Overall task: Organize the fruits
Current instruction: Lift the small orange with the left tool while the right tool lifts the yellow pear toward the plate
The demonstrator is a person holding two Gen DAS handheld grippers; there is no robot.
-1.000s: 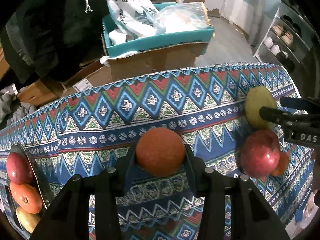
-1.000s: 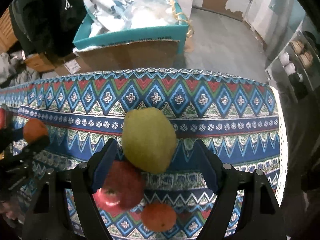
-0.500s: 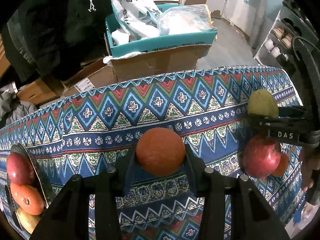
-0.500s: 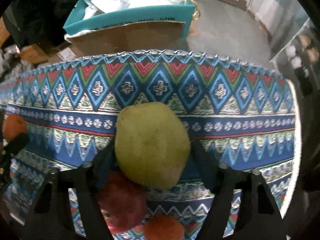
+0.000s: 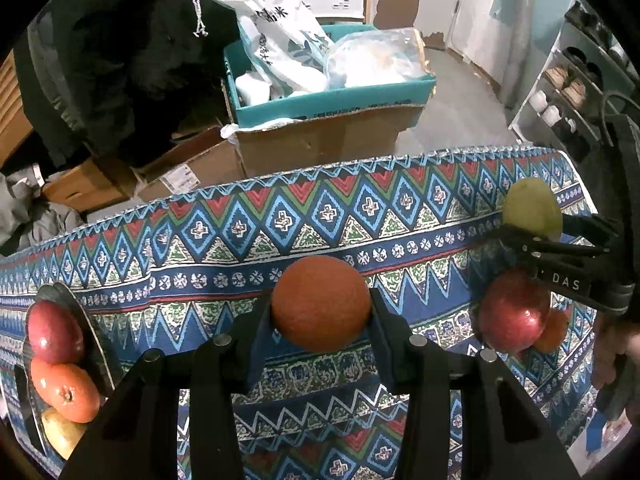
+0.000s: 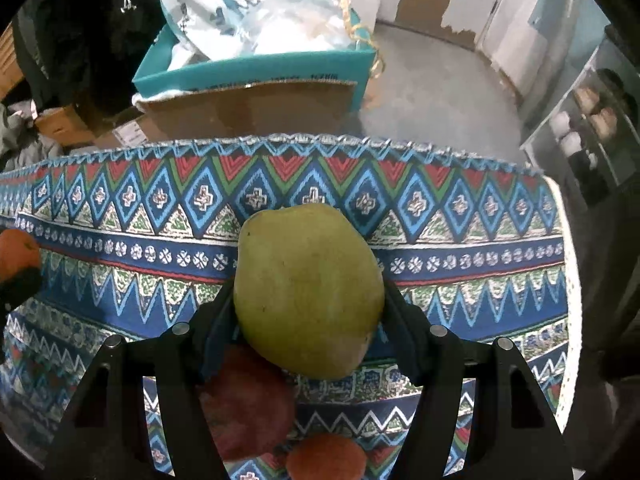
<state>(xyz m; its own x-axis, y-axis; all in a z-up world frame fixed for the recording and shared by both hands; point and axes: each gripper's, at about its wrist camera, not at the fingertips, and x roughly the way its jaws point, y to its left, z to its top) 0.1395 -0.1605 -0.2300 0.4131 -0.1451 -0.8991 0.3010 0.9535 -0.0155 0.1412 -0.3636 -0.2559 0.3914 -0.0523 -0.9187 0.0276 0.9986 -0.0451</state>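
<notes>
Left gripper (image 5: 320, 316): pads pinch an orange (image 5: 320, 303) on both sides, over the patterned tablecloth (image 5: 240, 248).

Right gripper (image 6: 308, 312): fingers clasp a green pear (image 6: 307, 290), pads touching it on both sides. In the left wrist view the same pear (image 5: 530, 210) sits at the far right of the cloth.

Just near of the pear: 1 red apple (image 5: 514, 314), with a smaller orange fruit (image 5: 554, 330) touching it on the right.

Dark plate (image 5: 70, 304) at the left edge holds 3 fruits: red apple, orange fruit, yellowish fruit.

Beyond the table's far edge: cardboard box (image 5: 320, 140) with a teal box (image 5: 332, 100) of bags above it.
</notes>
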